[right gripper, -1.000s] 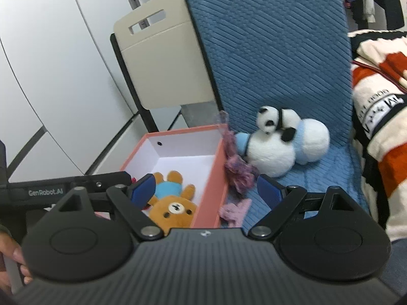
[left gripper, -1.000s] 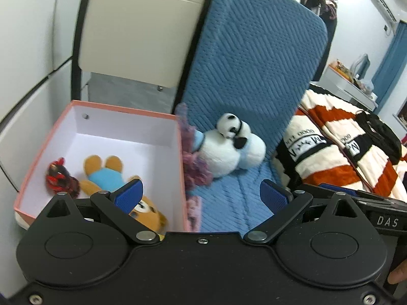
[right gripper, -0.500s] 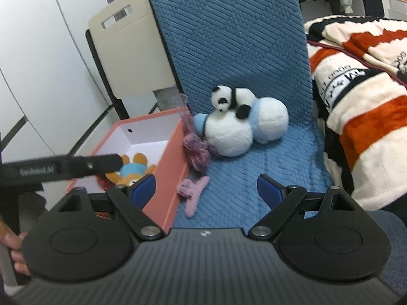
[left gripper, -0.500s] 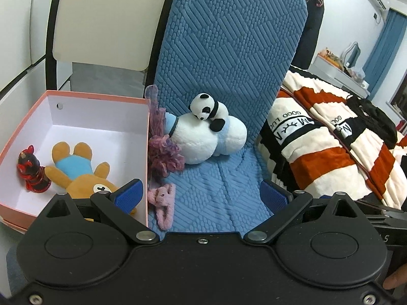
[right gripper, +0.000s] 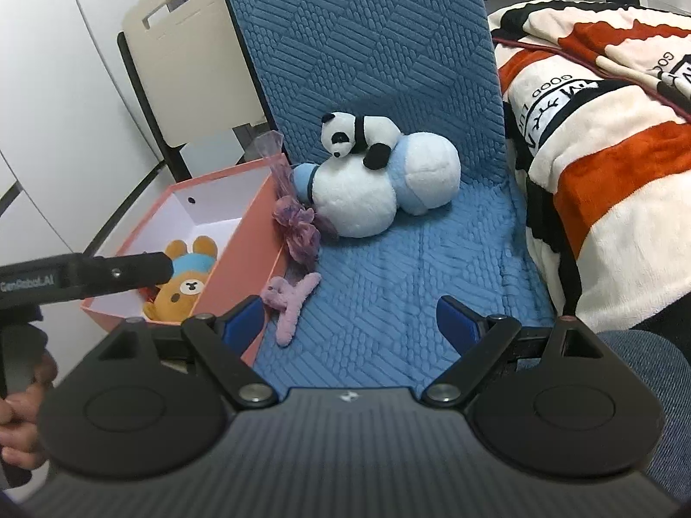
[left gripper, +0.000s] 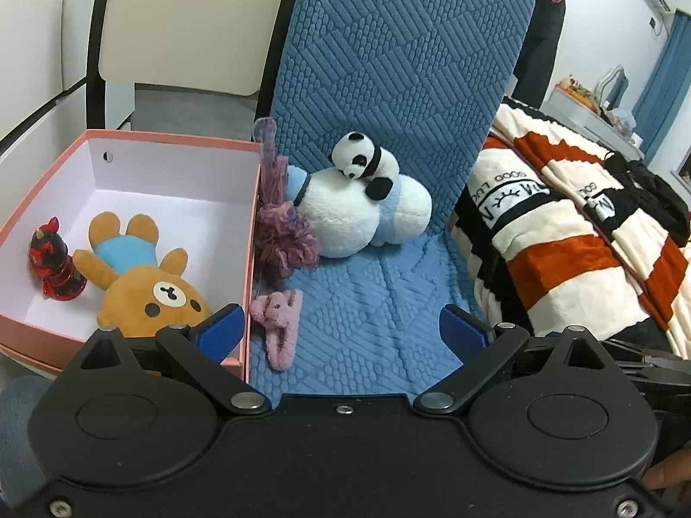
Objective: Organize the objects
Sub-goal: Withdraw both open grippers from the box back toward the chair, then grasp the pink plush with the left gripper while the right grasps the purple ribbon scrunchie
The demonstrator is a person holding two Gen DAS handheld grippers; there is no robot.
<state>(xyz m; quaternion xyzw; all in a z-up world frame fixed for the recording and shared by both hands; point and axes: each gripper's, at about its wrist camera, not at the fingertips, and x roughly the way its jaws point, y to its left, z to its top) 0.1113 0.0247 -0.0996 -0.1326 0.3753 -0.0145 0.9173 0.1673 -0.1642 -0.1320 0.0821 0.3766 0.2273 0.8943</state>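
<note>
Left wrist view alone shows the red figurine [left gripper: 54, 261] in the pink box [left gripper: 170, 142]; both grippers' jaws gape empty.

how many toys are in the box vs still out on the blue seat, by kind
in box: 2, bear, red figure
on seat: 4, panda, white-blue plush, purple tuft, pink plush
total: 6

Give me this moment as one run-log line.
left gripper: open, empty | right gripper: open, empty | box: bear, red figure | seat: panda, pink toy
</note>
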